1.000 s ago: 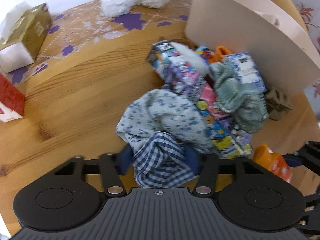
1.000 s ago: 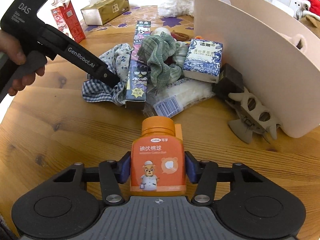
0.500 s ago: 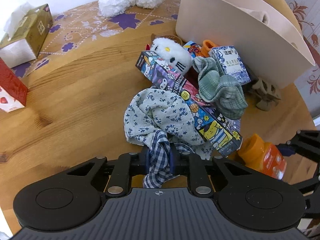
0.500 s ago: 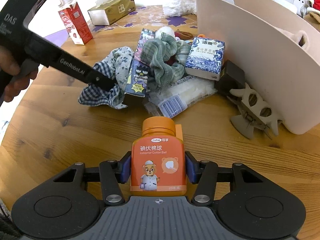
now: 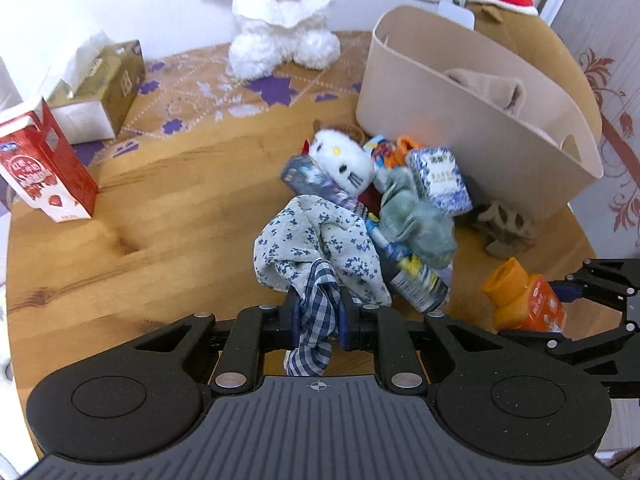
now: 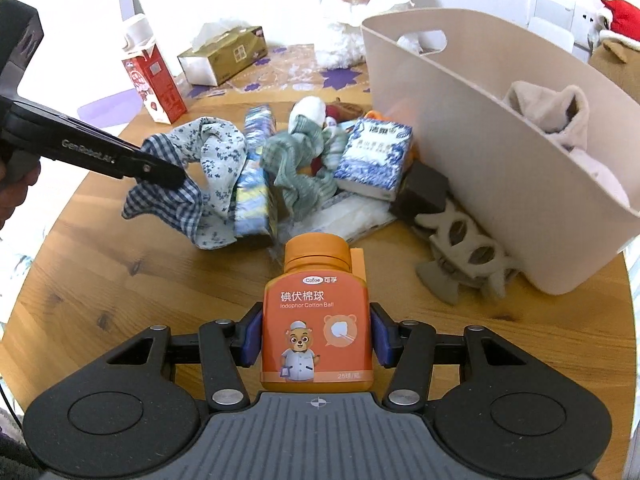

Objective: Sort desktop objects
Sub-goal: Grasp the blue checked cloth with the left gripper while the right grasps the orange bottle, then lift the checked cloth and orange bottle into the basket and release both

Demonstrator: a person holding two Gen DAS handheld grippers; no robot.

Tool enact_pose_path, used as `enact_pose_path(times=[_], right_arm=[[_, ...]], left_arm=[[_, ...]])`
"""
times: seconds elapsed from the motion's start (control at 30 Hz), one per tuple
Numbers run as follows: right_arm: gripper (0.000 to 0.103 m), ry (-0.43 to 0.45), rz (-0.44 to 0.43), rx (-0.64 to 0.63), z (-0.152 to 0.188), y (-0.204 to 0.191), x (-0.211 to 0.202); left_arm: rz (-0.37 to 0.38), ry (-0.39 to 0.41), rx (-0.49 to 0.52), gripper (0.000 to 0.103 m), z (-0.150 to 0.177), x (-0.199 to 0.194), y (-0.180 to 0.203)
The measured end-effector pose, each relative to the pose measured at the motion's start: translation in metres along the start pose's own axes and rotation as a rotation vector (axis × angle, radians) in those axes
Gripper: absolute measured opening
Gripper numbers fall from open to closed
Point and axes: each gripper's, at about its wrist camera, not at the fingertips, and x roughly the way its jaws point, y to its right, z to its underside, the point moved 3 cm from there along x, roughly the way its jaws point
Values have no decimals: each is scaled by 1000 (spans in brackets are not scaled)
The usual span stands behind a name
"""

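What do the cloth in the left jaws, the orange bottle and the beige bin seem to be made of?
Cloth: soft woven fabric, probably cotton; it creases and drapes, with checked and floral prints. Orange bottle: likely plastic, smooth and slightly glossy, with a ribbed cap. Bin: probably matte moulded plastic, with thin rigid walls and a cut-out handle.

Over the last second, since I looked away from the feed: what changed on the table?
The left gripper went from open around the checked cloth to shut on it and is lifting it; the attached floral cloth rises off the pile. The right gripper stayed shut on the orange bottle. The beige bin and milk carton stayed put.
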Motion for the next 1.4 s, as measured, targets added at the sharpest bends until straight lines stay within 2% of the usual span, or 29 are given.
enact_pose_path(times=[0.33,0.63,1.07,1.17,1.4], right_arm=[[50,77,-19,-13,-12,21,-27],[50,172,-21,-13,-36,44,-57],[50,288,13,-80,-77,79,-97],[50,315,27,-81,-86,90,-104],[51,359,75,-101,-102,117,-116]], left_arm=[[-41,47,-40,16,-11,-20,3],[-54,116,-23,16,-39,-42,16],[-46,230,42,16,-93,-64,55],[-39,278,72,16,-107,-68,70],[-7,297,132,16,-134,-62,107]])
